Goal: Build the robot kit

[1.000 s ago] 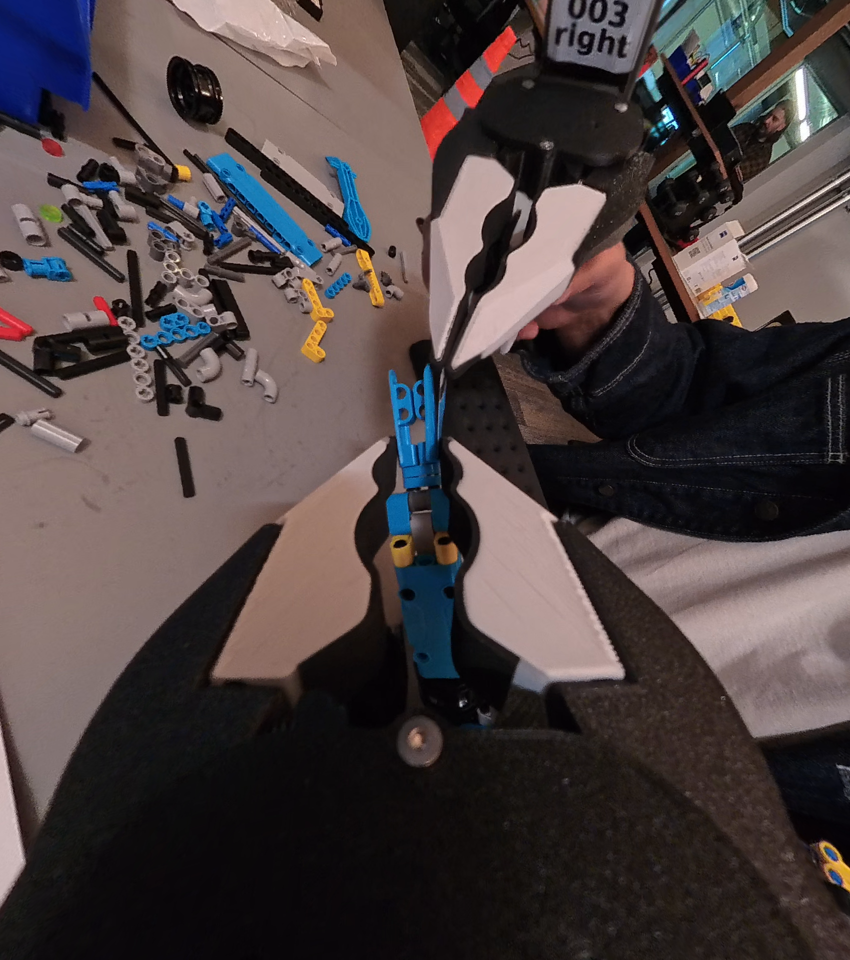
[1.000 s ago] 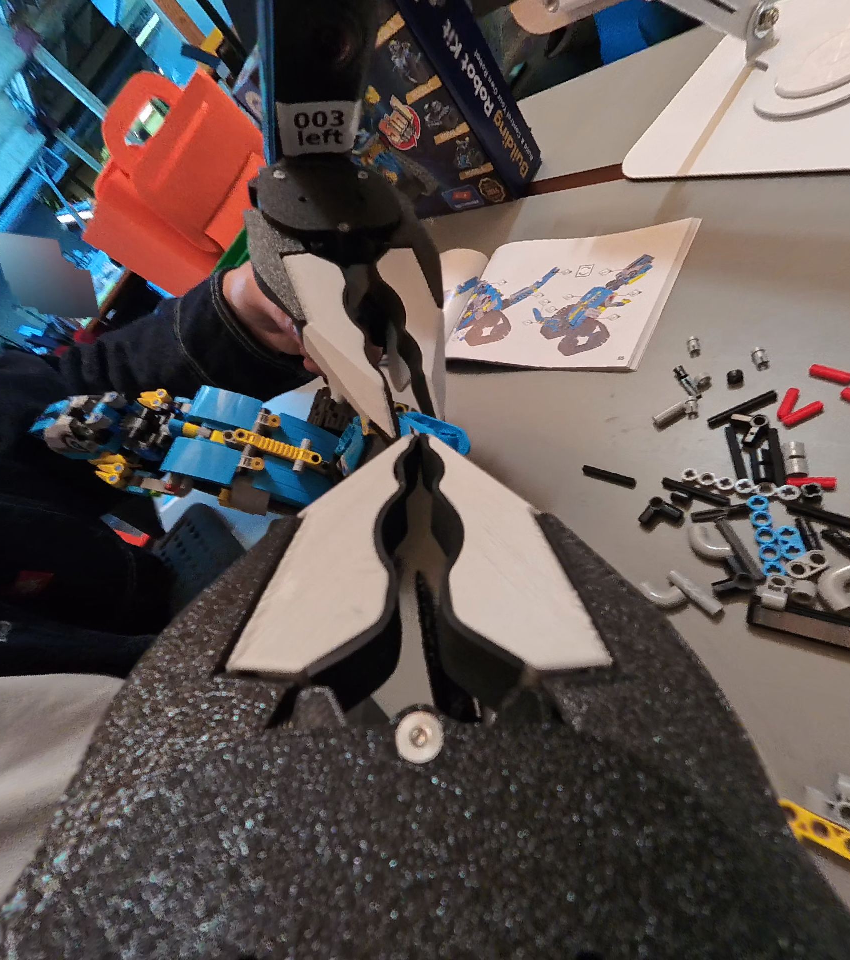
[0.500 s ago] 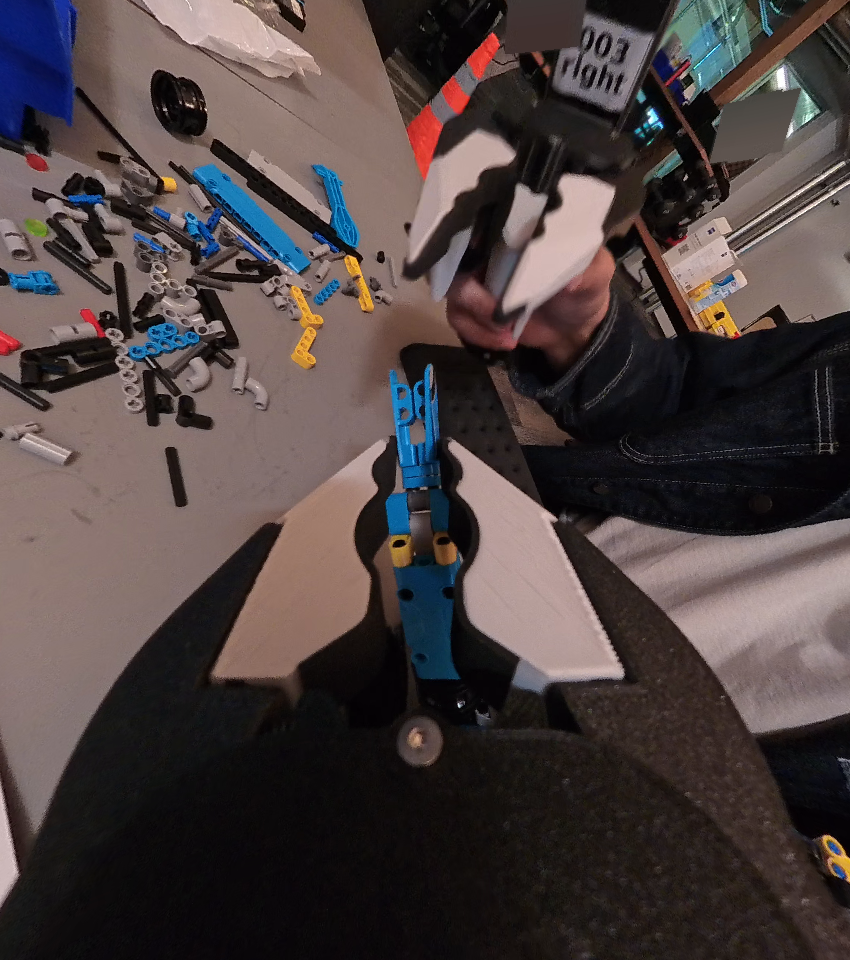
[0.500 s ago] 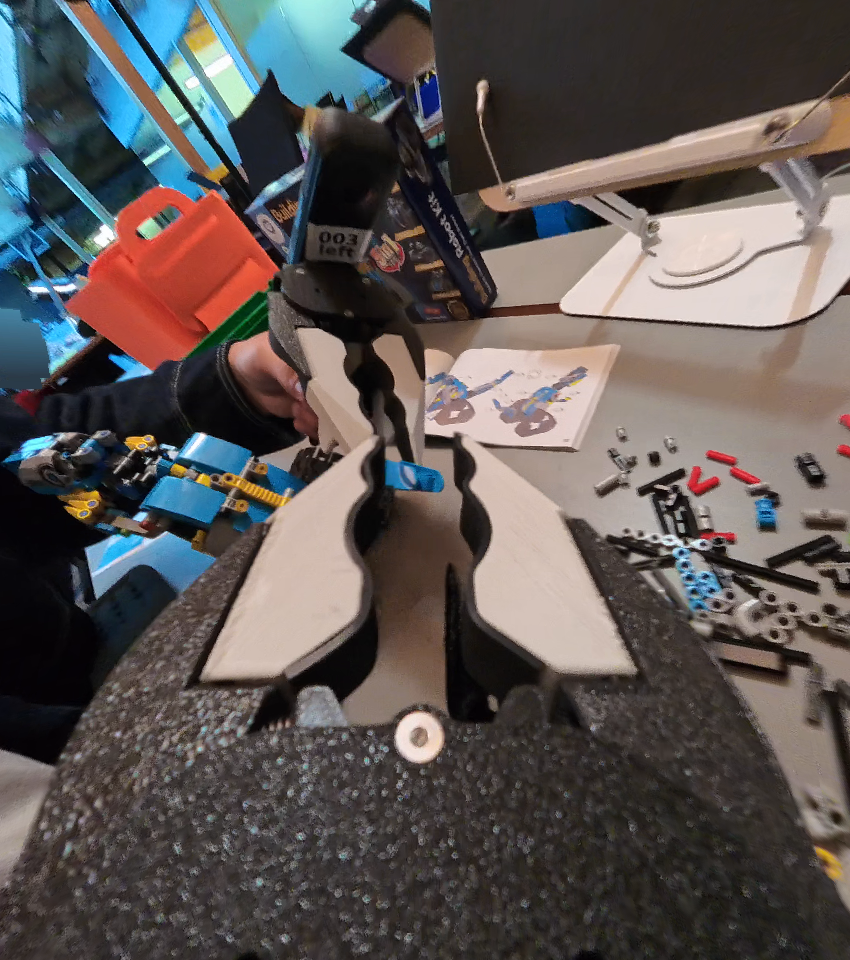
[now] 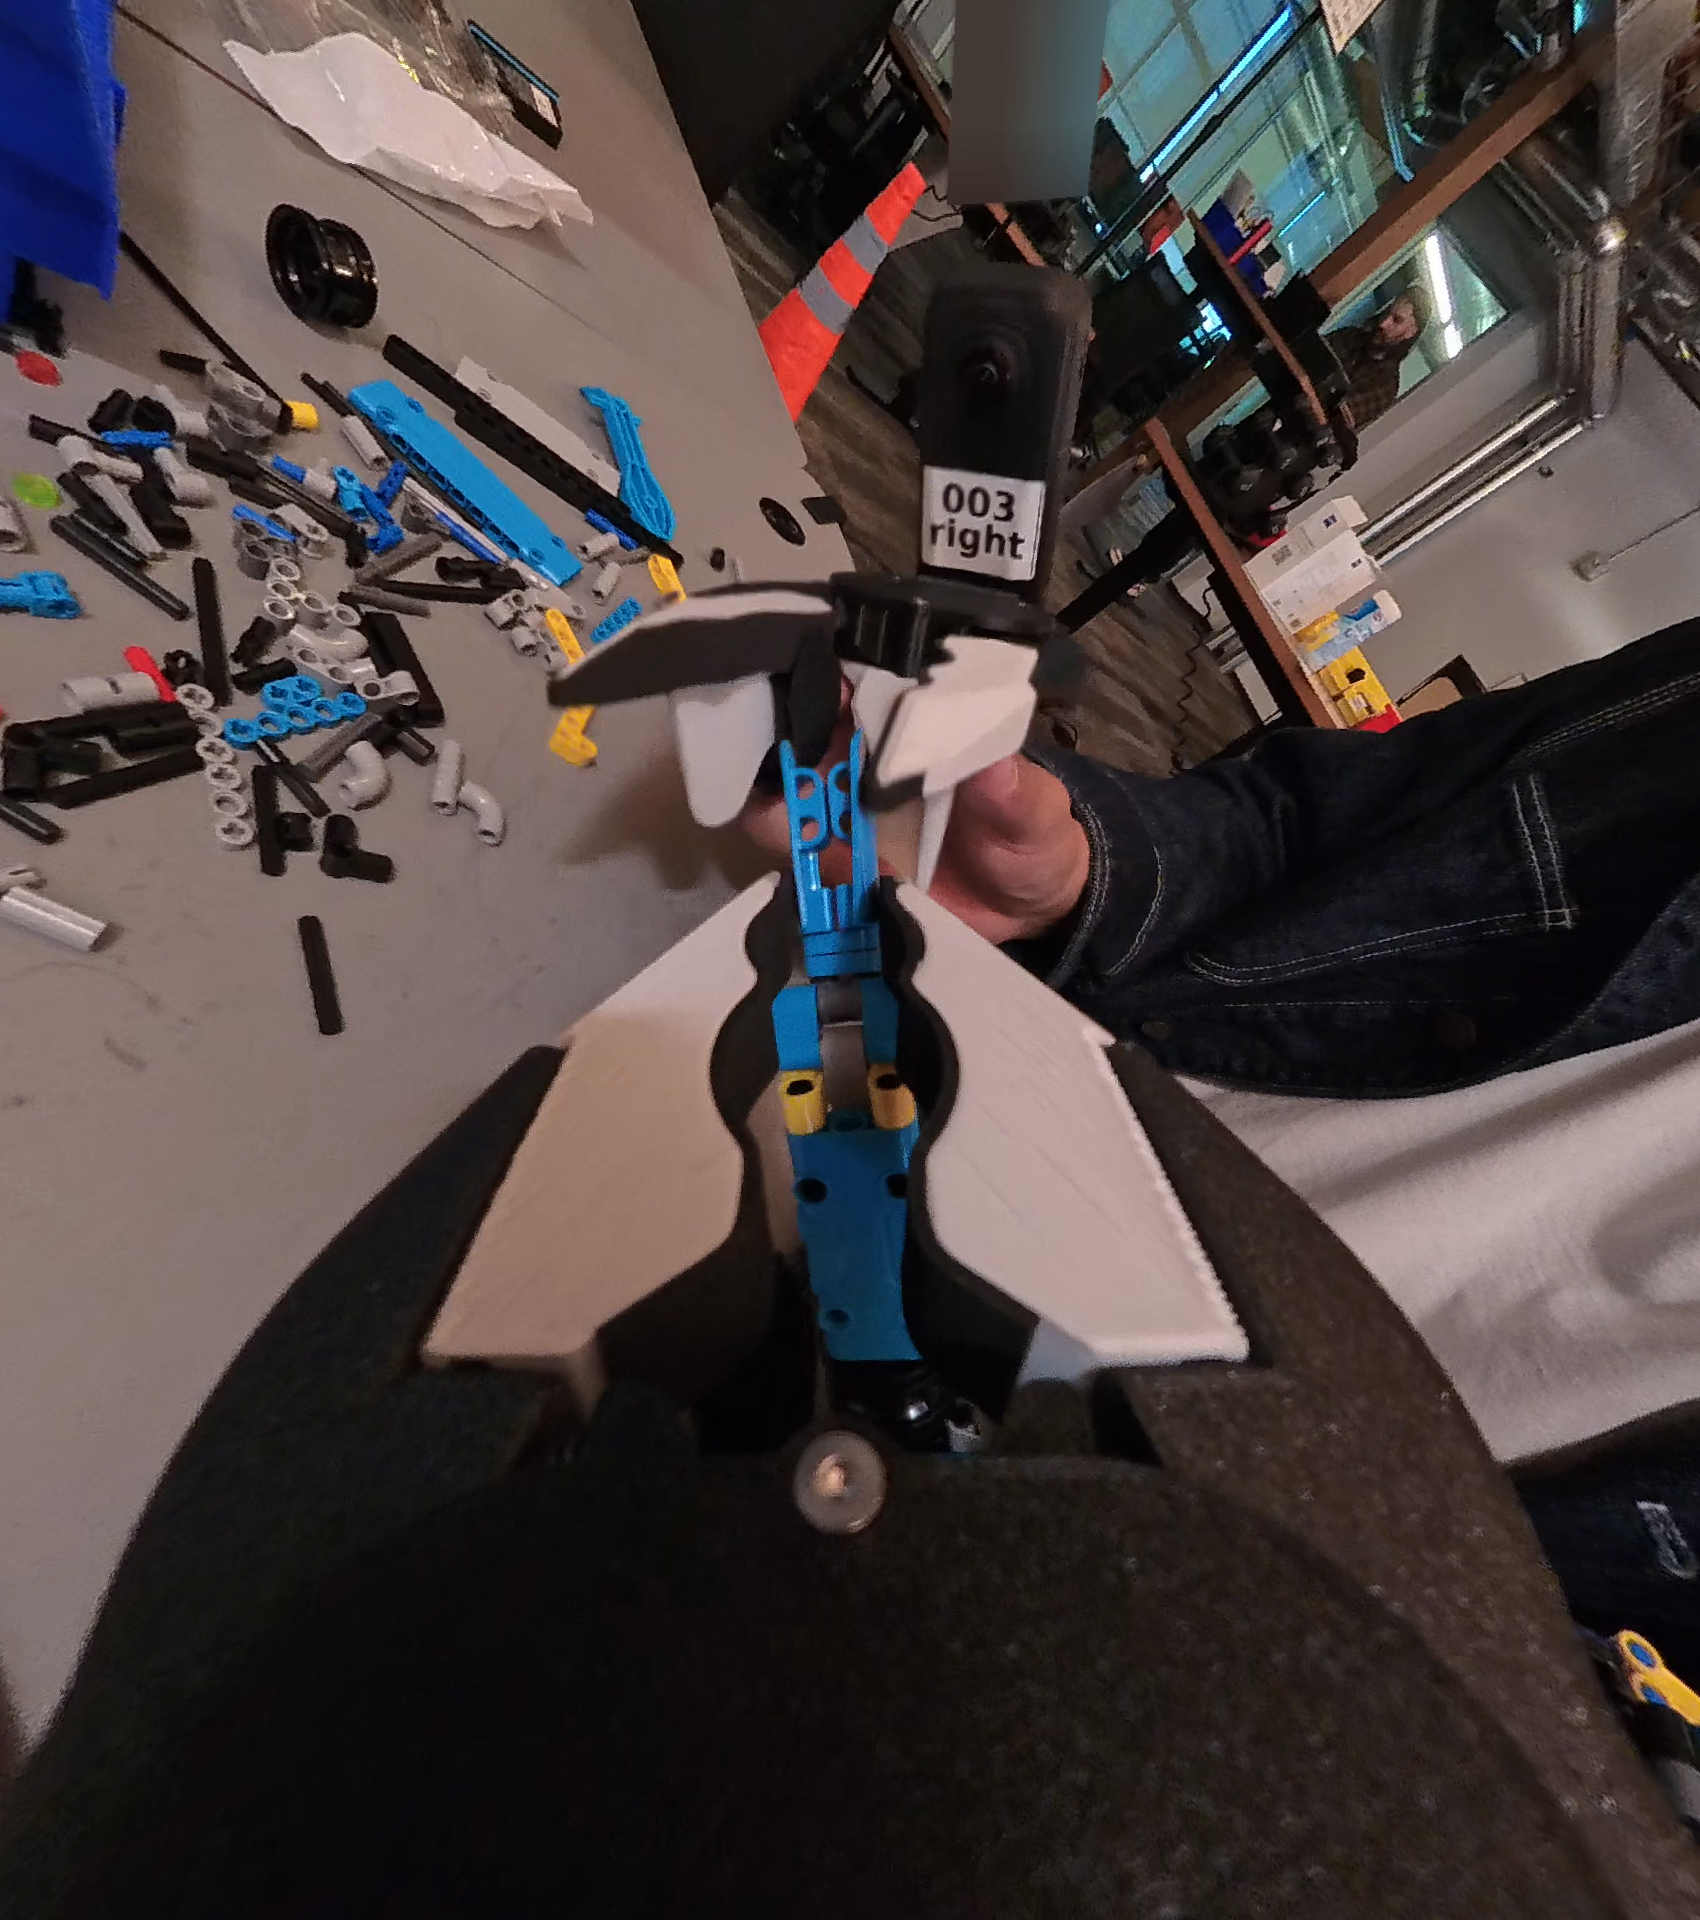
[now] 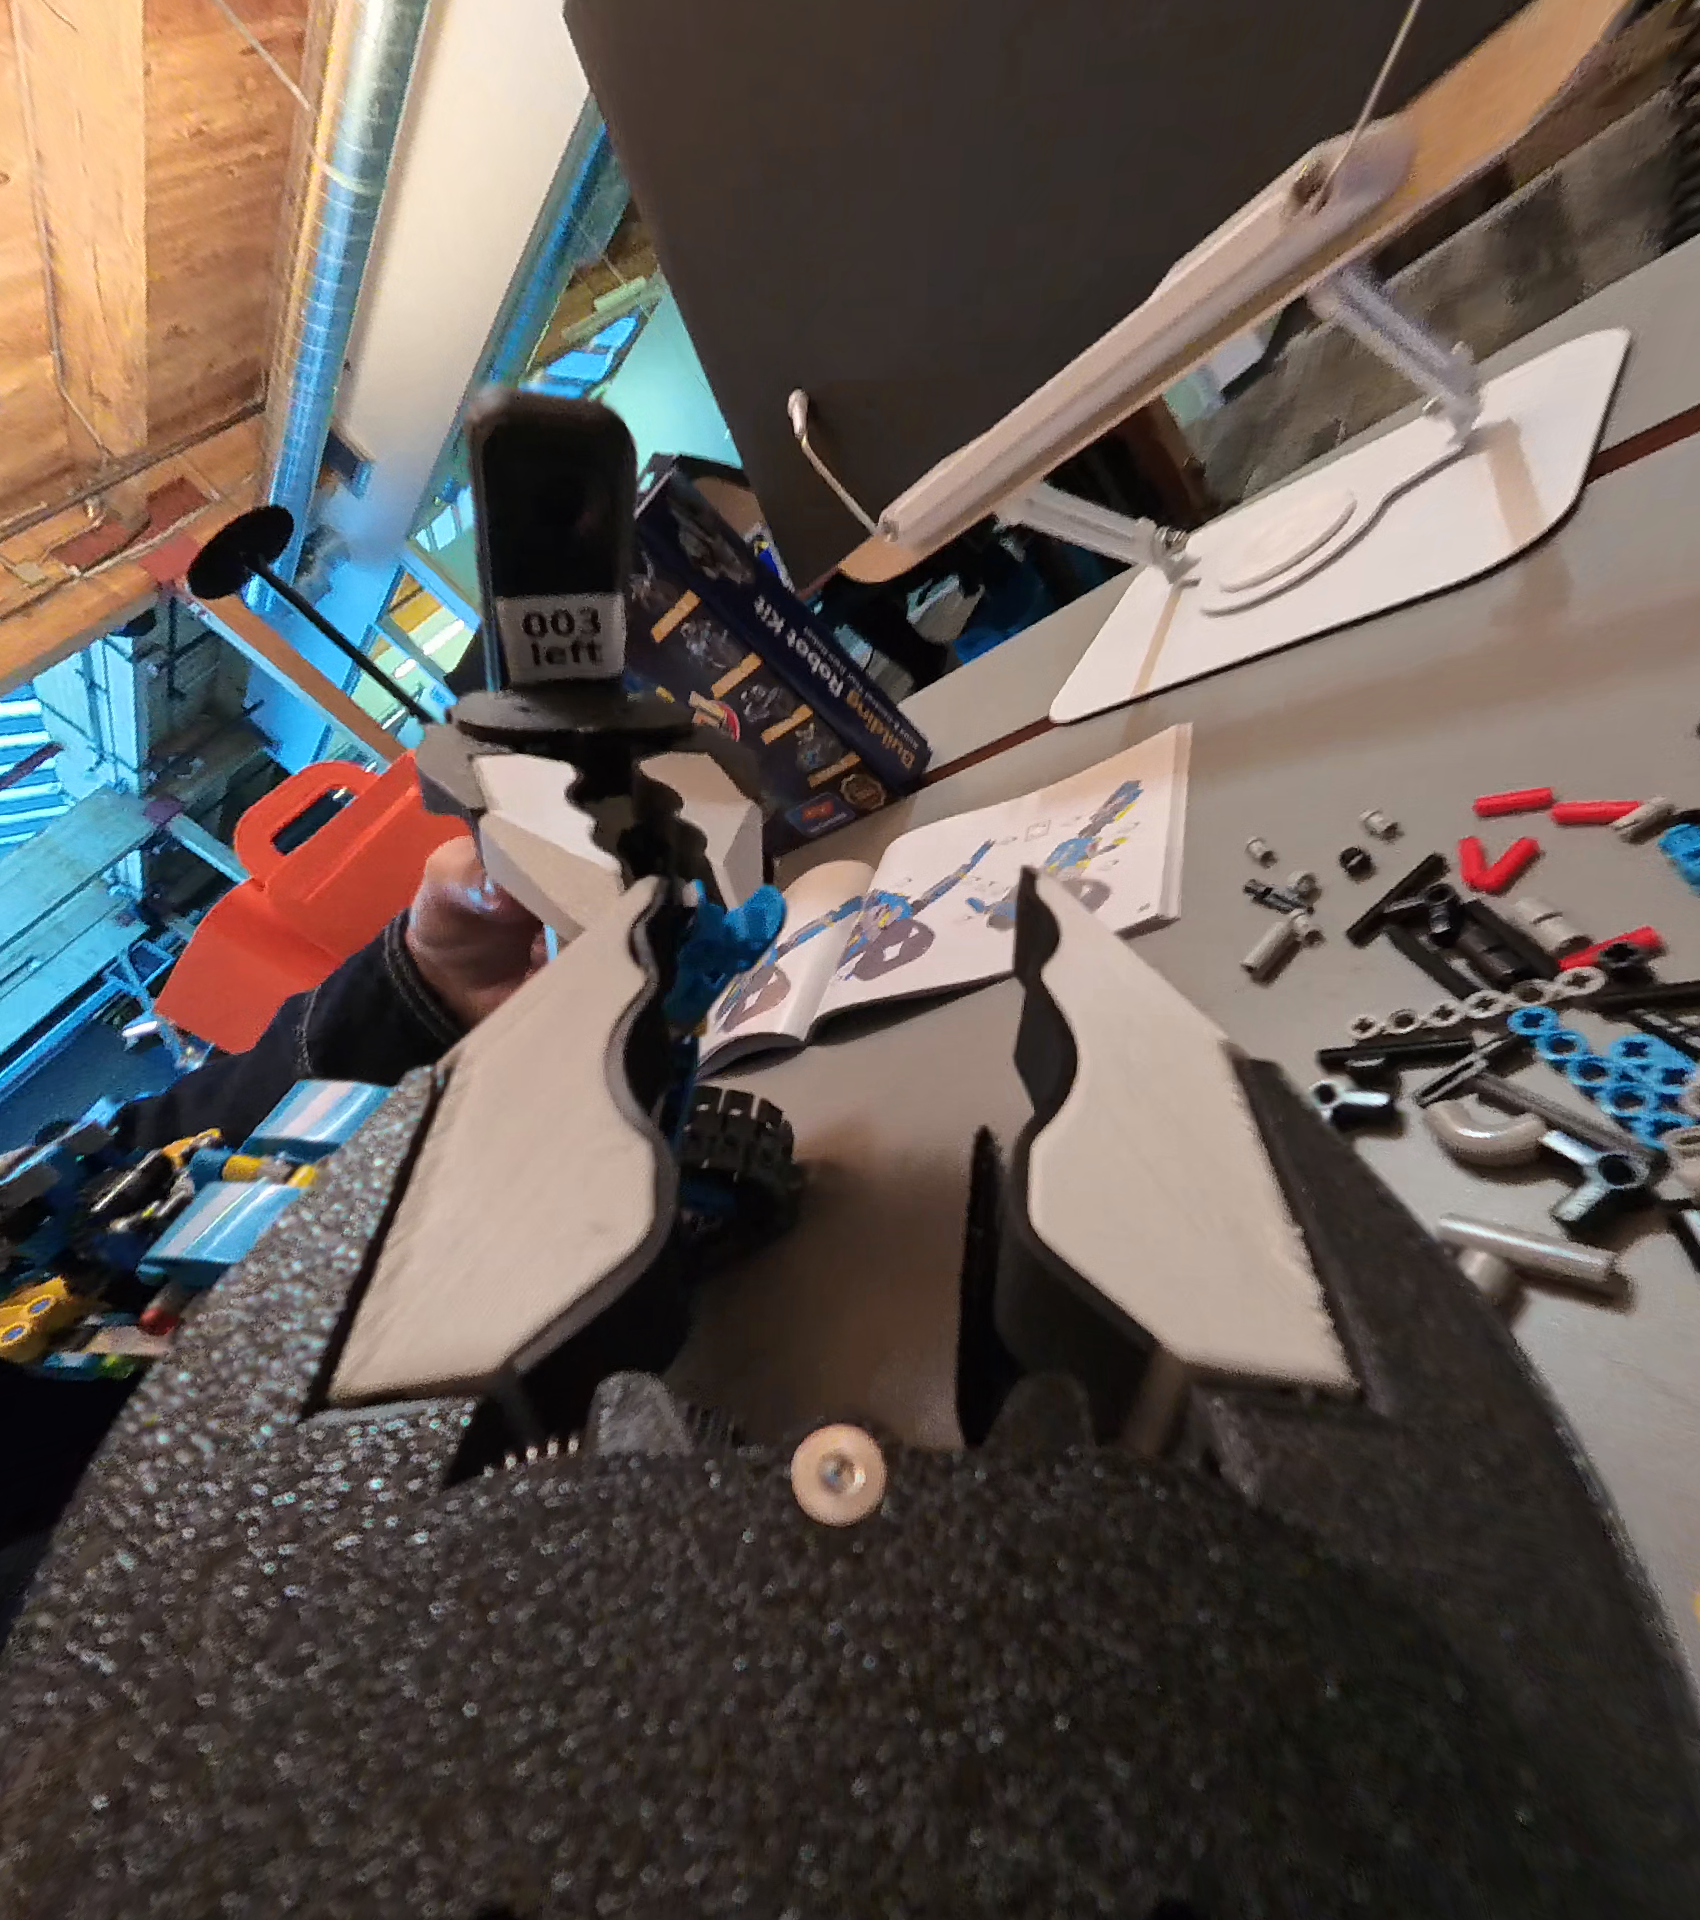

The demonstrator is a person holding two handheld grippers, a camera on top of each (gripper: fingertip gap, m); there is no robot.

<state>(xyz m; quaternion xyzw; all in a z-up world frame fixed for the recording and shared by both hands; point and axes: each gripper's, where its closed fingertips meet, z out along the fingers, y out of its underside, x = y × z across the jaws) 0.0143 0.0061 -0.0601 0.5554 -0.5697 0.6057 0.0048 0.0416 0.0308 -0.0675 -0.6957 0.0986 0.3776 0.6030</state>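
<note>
— What's hard to make out?
— The blue assembly's (image 5: 851, 1226) lower end is buried between the fingers (image 5: 1054, 1174).
— And the blue model (image 6: 108, 1236)?
— Partly behind the foam, cut off at the edge, seemingly blurred.

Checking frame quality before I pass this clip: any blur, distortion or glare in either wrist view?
Left wrist view: sharp on the blue brick assembly held by the left gripper; strong wide-angle bending at the edges; a flat patch covers part of the background. Right wrist view: soft motion blur on the open right gripper and loose parts; windows are overexposed at left.
</note>
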